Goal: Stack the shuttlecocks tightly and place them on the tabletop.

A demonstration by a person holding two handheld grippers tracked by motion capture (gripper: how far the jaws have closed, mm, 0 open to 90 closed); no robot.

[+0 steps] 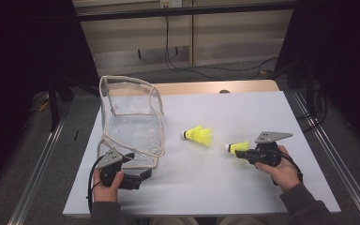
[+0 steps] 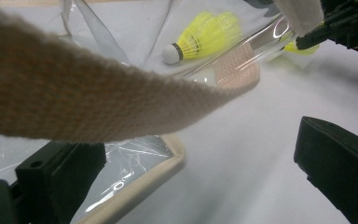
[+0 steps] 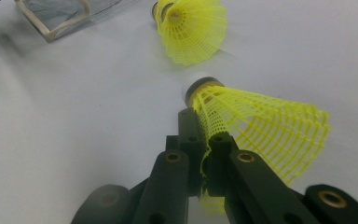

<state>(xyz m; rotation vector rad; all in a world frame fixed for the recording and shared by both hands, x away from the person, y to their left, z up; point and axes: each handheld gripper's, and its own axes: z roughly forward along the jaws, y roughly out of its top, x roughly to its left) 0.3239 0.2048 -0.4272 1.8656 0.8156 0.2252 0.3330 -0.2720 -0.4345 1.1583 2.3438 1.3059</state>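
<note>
A person is sitting at a desk [image 1: 262,112] covered in pale grey, holding a two-jaw gripper in each hand. The work appears to be putting yellow shuttlecocks into a clear plastic pouch.

The right gripper [image 1: 242,153] is lying low near the right front of the desk, pointing left. Its jaws are pressed together, pinching the mesh skirt of a held shuttlecock [image 3: 256,121], whose cork nose is pointing away from the hand. Gripping the flexible skirt rather than the round cork probably gives the jaws something that will not slip.

A second shuttlecock [image 1: 198,135] is lying loose on its side near the middle of the desk, between the pouch and the right gripper, touching neither. It is likely waiting its turn.

The clear pouch [image 1: 131,126] with beige fabric edging is sitting on the left half of the desk, its mouth standing open and its beige strap [image 2: 74,93] looping loose. The left gripper [image 1: 138,178] is at the pouch's near corner. Its jaws are spread, with the pouch's edged rim [image 2: 140,186] lying between them but not squeezed. It seems placed there to steady the pouch or hold its mouth open for the delivery.
</note>
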